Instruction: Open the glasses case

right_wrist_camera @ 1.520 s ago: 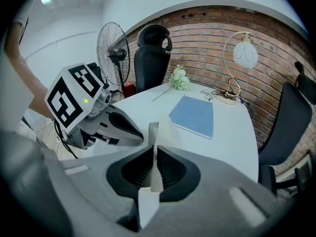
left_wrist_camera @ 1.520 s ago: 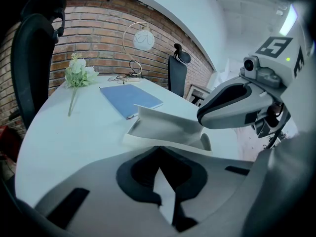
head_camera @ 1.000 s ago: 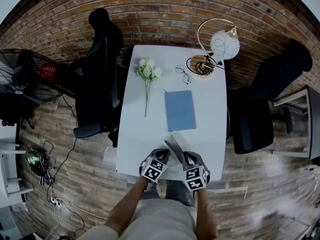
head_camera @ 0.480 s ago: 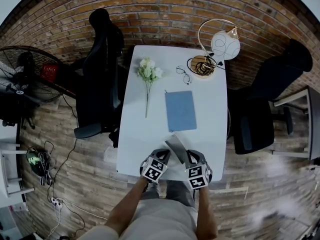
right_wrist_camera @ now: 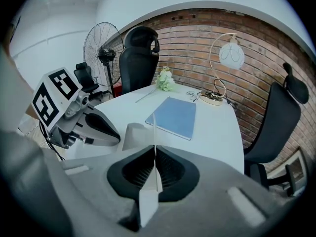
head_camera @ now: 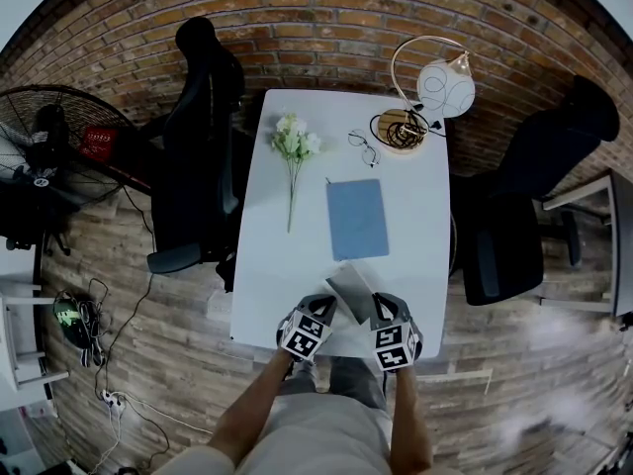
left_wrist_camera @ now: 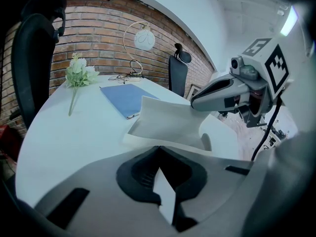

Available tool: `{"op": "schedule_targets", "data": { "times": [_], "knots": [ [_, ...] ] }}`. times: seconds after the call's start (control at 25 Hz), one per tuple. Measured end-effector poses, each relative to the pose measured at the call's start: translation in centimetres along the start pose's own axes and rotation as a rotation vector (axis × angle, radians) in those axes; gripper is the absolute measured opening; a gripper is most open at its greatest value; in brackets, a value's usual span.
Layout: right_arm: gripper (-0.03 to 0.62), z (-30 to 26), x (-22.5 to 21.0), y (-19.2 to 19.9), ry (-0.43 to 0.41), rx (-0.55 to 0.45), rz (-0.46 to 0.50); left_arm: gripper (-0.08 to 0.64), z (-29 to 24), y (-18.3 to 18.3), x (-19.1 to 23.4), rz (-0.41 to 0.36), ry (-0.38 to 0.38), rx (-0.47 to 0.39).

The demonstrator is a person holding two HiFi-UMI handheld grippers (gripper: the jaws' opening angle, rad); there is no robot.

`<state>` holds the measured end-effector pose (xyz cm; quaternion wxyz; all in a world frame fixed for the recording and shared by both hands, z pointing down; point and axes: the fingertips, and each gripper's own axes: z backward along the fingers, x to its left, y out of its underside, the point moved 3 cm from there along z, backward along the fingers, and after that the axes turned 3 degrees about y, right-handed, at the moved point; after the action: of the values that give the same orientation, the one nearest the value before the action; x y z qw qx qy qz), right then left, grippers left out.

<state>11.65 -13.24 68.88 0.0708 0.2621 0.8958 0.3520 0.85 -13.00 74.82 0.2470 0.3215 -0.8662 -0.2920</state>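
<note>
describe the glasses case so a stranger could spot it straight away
Find the white table by the brick wall; at its near edge, nearer than the blue notebook, is the glasses case. It is the only pale grey folded thing, pinched by the left gripper and right gripper.

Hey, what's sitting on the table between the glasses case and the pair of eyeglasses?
The blue notebook lies flat between the glasses case and the eyeglasses; the head view shows it.

Brick wall, wooden floor, white table, black office chair, standing fan.
</note>
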Motion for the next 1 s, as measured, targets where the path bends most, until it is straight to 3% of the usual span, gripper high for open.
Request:
{"op": "schedule_targets", "data": {
  "times": [0.64, 1.0],
  "knots": [
    [0.021, -0.4, -1.1, 0.8, 0.077, -0.009, 0.031, 0.005, 0.1, -0.1, -0.1, 0.008, -0.014, 0.008],
    [0.031, 0.1, -0.8, 0.7, 0.078, -0.019, 0.042, 0.003, 0.3, -0.3, -0.2, 0.0, -0.027, 0.018]
  ]
}}
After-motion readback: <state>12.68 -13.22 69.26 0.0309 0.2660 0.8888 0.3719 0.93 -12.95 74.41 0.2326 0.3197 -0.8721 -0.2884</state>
